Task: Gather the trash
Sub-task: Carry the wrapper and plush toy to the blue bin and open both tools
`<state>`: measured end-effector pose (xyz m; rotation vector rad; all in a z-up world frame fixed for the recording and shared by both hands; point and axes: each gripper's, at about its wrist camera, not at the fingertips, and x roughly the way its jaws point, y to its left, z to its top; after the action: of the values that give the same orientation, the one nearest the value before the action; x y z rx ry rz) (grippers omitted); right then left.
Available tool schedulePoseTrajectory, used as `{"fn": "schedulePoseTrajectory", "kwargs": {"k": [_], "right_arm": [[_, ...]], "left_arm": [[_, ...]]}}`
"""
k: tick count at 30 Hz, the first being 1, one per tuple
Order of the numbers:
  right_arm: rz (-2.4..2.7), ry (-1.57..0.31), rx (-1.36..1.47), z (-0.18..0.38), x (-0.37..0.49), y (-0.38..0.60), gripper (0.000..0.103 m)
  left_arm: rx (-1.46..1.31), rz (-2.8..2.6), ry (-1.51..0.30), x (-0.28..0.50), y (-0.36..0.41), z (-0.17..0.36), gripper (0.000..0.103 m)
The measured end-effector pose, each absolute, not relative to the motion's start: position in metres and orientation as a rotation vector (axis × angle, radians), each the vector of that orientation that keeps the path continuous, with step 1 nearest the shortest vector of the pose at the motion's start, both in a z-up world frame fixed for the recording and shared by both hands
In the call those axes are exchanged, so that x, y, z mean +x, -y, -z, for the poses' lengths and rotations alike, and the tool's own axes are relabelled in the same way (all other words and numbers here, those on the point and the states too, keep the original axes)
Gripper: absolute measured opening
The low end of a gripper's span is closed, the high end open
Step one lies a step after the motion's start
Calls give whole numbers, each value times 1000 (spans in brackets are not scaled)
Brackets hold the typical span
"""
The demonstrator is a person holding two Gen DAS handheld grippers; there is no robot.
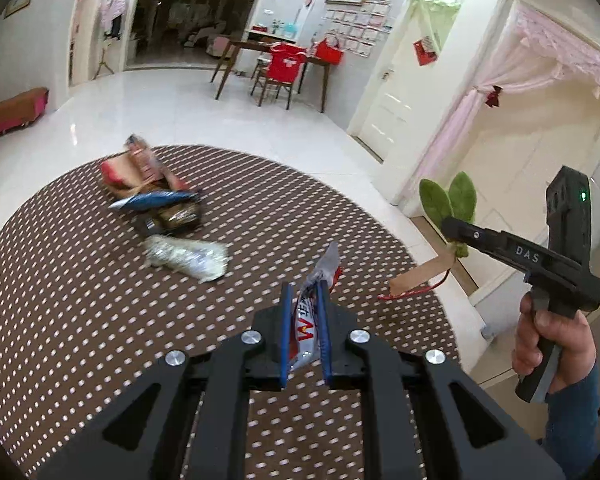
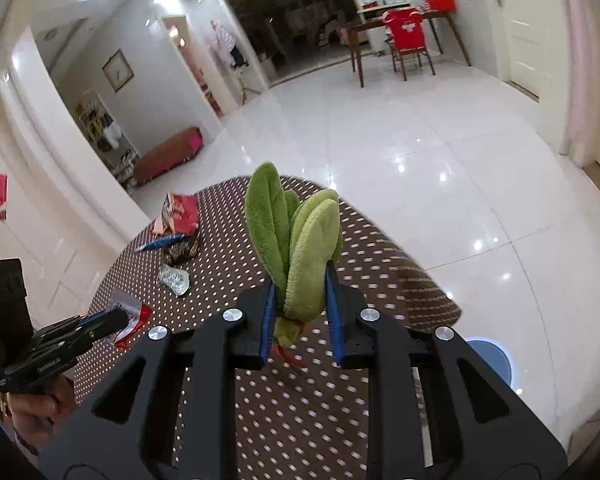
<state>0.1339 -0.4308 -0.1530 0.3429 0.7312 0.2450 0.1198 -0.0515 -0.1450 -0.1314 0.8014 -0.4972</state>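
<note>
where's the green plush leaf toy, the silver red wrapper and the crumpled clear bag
green plush leaf toy (image 2: pixel 306 264), right wrist view, on its front leaf
silver red wrapper (image 1: pixel 306 330), left wrist view, on its printed middle
crumpled clear bag (image 1: pixel 188 258), left wrist view, on its centre

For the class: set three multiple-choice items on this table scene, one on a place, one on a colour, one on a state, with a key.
1. Where does the wrapper pile lie?
A. on the dotted table
B. on the floor
C. on a chair

2. What colour is the plush leaf?
A. red
B. green
C. blue

3. How is the left gripper?
A. open and empty
B. shut on nothing
C. shut on a wrapper

Key: 1 A, the pile rests on the cloth; 2 B, green pile between the right gripper pads; 3 C, pads pinch the wrapper.
</note>
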Motion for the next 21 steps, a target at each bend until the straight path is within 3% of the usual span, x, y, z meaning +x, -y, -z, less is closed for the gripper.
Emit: {"fn": "schedulePoseTrajectory", "kwargs": {"k": [10,21], "right_arm": [[-69,-671,426,147,95,517,22],[142,-828,530,231,79,596,22]], "left_arm": [[-112,658,-786,133,125,126,11],[-45,796,-838,143,219,144,11]]}}
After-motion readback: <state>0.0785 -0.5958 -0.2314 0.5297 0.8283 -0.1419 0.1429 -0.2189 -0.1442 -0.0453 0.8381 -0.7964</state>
